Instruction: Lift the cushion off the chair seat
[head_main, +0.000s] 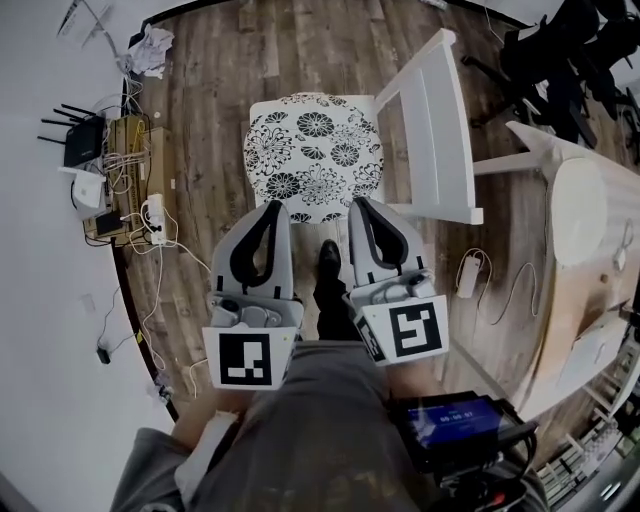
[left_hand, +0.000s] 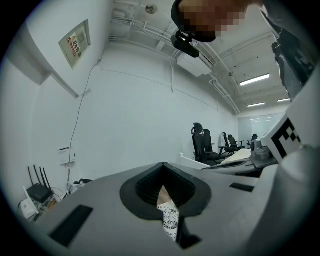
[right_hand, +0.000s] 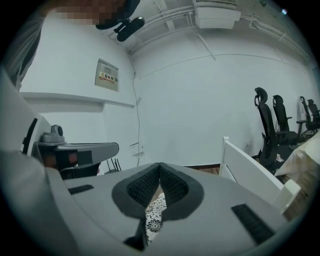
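Note:
A white cushion with a black flower print (head_main: 315, 150) lies flat on the seat of a white chair (head_main: 430, 130) standing on the wood floor. My left gripper (head_main: 273, 205) and right gripper (head_main: 357, 202) hang side by side over the cushion's near edge, both pointing toward it. Each is shut with nothing between its jaws. In the left gripper view the gripper (left_hand: 163, 165) has its tips together, and a strip of the cushion (left_hand: 170, 220) shows through the gap below. The right gripper view has the same picture: the gripper (right_hand: 160, 164) closed, and the cushion (right_hand: 154, 217) beneath it.
A router (head_main: 80, 140) and tangled cables lie along the left wall. A light table (head_main: 590, 220) stands at the right, with black office chairs (head_main: 570, 60) beyond it. A white adapter (head_main: 468, 275) lies on the floor. The person's shoe (head_main: 329, 258) is just before the chair.

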